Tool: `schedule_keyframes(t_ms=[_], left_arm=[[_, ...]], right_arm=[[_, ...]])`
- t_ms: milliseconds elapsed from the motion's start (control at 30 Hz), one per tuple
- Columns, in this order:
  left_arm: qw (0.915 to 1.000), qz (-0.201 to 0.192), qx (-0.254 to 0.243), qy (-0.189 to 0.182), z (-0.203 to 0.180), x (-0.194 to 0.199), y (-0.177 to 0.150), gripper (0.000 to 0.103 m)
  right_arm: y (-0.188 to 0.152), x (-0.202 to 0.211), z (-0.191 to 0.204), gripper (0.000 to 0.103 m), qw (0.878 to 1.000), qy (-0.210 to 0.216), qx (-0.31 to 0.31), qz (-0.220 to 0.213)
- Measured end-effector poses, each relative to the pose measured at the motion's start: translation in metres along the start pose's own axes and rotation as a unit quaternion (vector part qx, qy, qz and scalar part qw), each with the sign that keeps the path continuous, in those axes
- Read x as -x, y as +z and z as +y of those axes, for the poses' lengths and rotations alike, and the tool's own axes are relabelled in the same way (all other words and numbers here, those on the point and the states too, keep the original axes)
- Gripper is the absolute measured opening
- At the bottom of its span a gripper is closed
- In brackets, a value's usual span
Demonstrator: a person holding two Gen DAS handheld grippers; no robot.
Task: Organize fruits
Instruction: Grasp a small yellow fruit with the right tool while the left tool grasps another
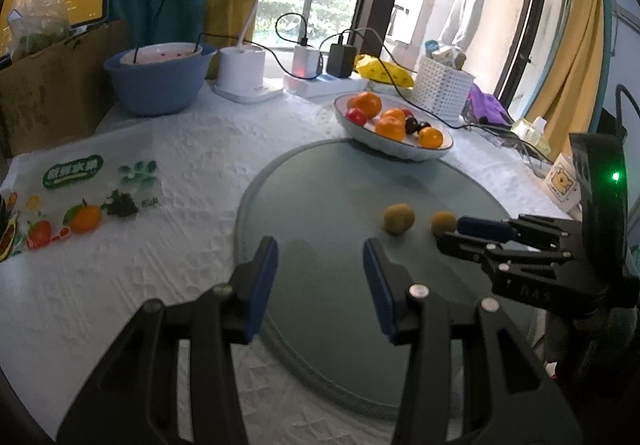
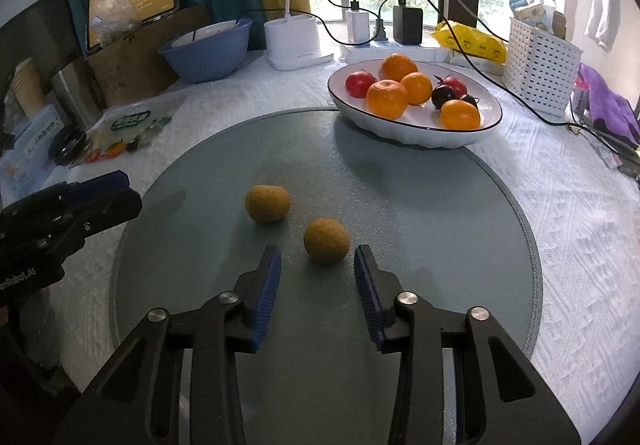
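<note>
A: On the round glass mat [image 2: 460, 205] in the middle of the worktop, we have two brownish-yellow fruits lying loose. The nearer fruit [image 2: 326, 240] sits just ahead of our right gripper [image 2: 317, 261], roughly on the line between the tips, and the jaws stand wide apart with nothing in them.

B: And the farther fruit [image 2: 267, 203] lies near it, a little to the left. Our left gripper [image 1: 320, 257] hovers over bare glass, jaws also spread and empty.

A: The risk we see is rolling. These fruits are round and the glass looks slick, so if one fingertip touches first, we likely nudge the fruit away instead of closing around it.

B: It could knock into its neighbour too, since they are not far apart. We should also squeeze gently; the skin may be soft, though we cannot tell.

A: Then comes the white bowl [image 2: 420, 133], already crowded with oranges [image 2: 387, 98] and small red and dark fruits. Dropping ours from high up may jostle one over the low rim.
</note>
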State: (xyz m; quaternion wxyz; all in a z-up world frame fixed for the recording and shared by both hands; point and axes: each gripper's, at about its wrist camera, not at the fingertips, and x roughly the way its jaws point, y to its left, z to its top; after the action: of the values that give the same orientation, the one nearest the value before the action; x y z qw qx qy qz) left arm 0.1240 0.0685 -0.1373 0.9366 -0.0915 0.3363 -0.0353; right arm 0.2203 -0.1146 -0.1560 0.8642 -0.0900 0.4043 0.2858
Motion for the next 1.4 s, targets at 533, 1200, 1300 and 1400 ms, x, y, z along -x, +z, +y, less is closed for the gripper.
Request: schedule_keyframes(t_ms=[533, 1200, 1300, 1400], left_arm=[[0.9999, 0.013, -0.006, -0.002, -0.006, -0.012, 0.008, 0.046], [0.9977, 0.055, -0.039, -0.010, -0.054, -0.056, 0.024, 0.046], [0.9968, 0.066, -0.044, -0.002, -0.061, -0.066, 0.026, 0.046], [0.9960, 0.073, -0.051, 0.005, -0.065, -0.074, 0.029, 0.046]], right_arm=[[0.008, -0.001, -0.003, 0.026, 1.000, 0.005, -0.002, -0.004], [0.005, 0.013, -0.062, 0.026, 0.998, 0.012, -0.050, -0.031], [0.006, 0.015, -0.070, 0.026, 0.998, 0.015, -0.054, -0.035], [0.008, 0.016, -0.078, 0.026, 0.997, 0.017, -0.058, -0.039]])
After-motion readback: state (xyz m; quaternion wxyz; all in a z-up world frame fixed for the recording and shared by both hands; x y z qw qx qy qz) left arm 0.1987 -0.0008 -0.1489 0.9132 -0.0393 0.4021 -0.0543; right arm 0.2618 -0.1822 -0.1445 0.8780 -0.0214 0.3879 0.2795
